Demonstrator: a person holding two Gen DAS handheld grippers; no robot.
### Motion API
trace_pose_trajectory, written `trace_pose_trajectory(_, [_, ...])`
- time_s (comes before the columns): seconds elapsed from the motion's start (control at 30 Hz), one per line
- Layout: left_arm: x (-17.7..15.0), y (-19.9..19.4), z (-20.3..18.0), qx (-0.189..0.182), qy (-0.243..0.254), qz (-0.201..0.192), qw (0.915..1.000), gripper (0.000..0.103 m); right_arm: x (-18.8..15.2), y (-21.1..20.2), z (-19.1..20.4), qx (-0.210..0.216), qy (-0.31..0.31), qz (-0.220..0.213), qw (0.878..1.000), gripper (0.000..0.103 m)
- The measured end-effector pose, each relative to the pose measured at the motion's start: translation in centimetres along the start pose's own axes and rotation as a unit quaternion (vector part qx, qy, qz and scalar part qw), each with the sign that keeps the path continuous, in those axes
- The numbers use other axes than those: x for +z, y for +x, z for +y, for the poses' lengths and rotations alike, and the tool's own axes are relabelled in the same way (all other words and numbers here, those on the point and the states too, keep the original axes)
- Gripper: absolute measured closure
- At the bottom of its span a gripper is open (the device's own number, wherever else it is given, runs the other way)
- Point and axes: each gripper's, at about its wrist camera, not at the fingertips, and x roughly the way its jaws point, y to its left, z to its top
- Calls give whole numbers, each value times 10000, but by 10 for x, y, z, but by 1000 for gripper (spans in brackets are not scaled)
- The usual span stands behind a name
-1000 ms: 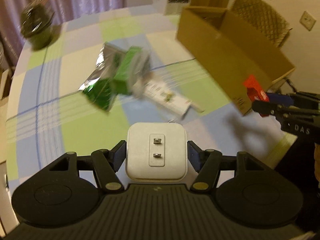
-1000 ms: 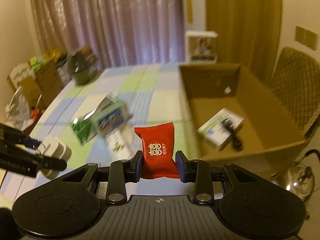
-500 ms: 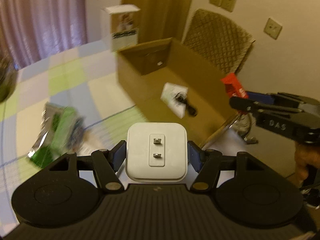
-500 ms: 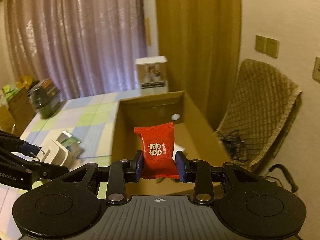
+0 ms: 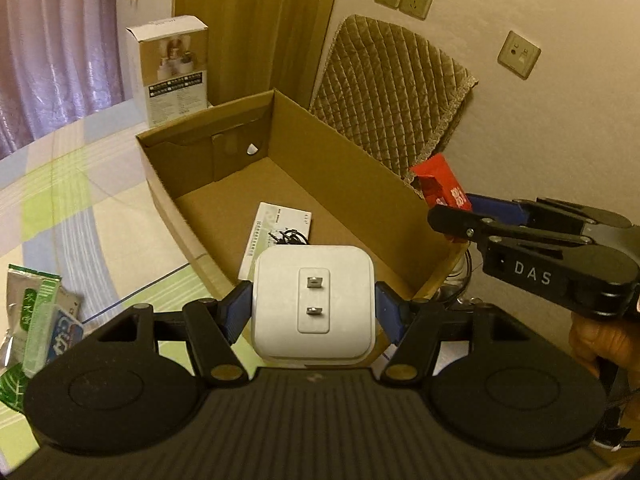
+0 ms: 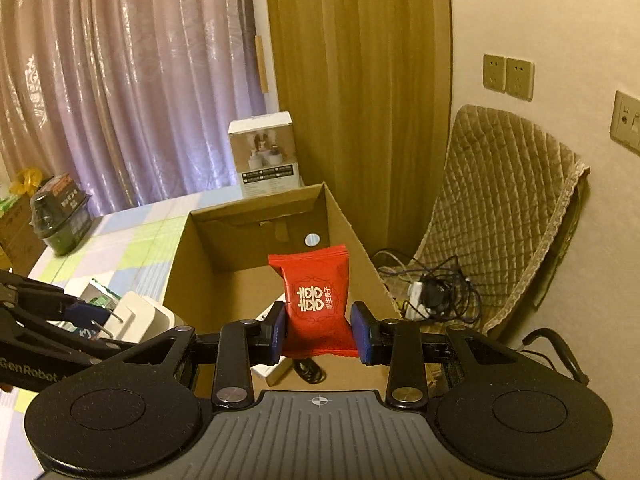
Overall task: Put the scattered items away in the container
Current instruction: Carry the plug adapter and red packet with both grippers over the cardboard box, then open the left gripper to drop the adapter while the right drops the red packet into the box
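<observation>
My left gripper (image 5: 314, 316) is shut on a white square plug adapter (image 5: 314, 304), prongs facing the camera, at the near end of the open cardboard box (image 5: 168, 204). A white leaflet (image 5: 276, 228) with a black cable lies on the box floor. My right gripper (image 6: 320, 330) is shut on a red sweet packet (image 6: 314, 300) and hangs over the box's near end (image 6: 180, 248). In the left wrist view the right gripper (image 5: 452, 210) shows at the right with the red packet (image 5: 440, 184) beyond the box's right wall. The left gripper (image 6: 92, 316) shows at the left of the right wrist view.
Green and silver packets (image 5: 36, 320) lie on the checked tablecloth (image 5: 72, 200) left of the box. A white carton (image 5: 172, 68) stands behind the box. A quilted chair (image 6: 500, 216) with cables on its seat is on the right. A dark jar (image 6: 60, 216) stands far left.
Both grippers have swung right from the table's middle to the cardboard box, each still holding its item. The scattered packets have slid to the left edge of the views.
</observation>
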Motion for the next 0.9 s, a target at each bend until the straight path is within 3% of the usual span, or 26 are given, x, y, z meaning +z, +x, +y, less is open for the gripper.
trace_pose_trajectory(0.3, [4, 18, -3, -88, -83, 69, 9999, 42, 0, 9, -7, -39, 52, 41, 10000, 65])
trace_pose_trajectory(0.37, [4, 19, -2, -37, -138, -3, 9999, 25, -1, 9, -9, -50, 59, 48, 10000, 65])
trace_pose_trajectory(0.9, [-29, -13, 31, 241, -598, -111, 9979, 25, -7, 15, 5, 72, -25, 144, 9999, 65])
